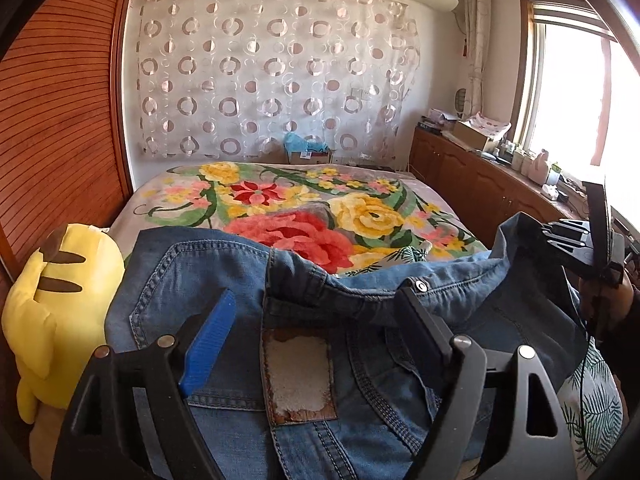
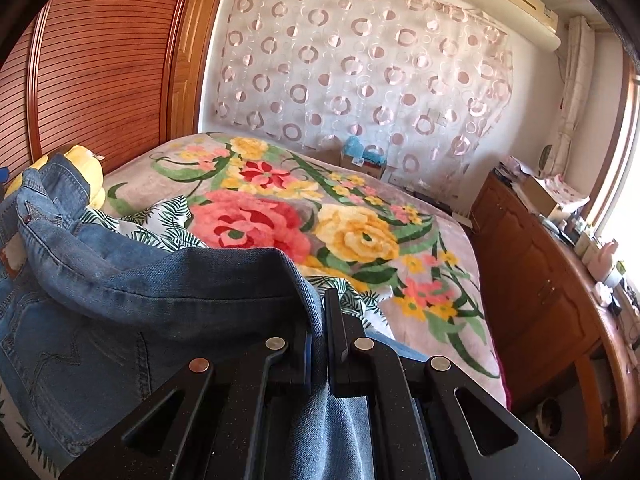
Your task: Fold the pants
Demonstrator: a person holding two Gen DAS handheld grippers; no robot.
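Blue denim pants (image 1: 208, 272) lie bunched at the near end of the bed, waistband up, with a worn leather patch (image 1: 298, 380) and a metal button (image 1: 420, 286). My left gripper (image 1: 316, 300) is open; its fingers stand wide apart on either side of the waistband near the patch. My right gripper (image 2: 322, 312) is shut on a fold of the pants (image 2: 180, 292) at the waistband's right end and holds it raised. The right gripper also shows in the left wrist view (image 1: 568, 236), clamped on the denim edge.
A floral blanket (image 1: 304, 208) covers the bed. A leaf-print pillow (image 2: 168, 220) lies under the pants. A yellow plush toy (image 1: 60, 300) sits at the left by the wooden wardrobe (image 1: 60, 120). A wooden cabinet (image 2: 540, 300) with clutter runs along the right under the window.
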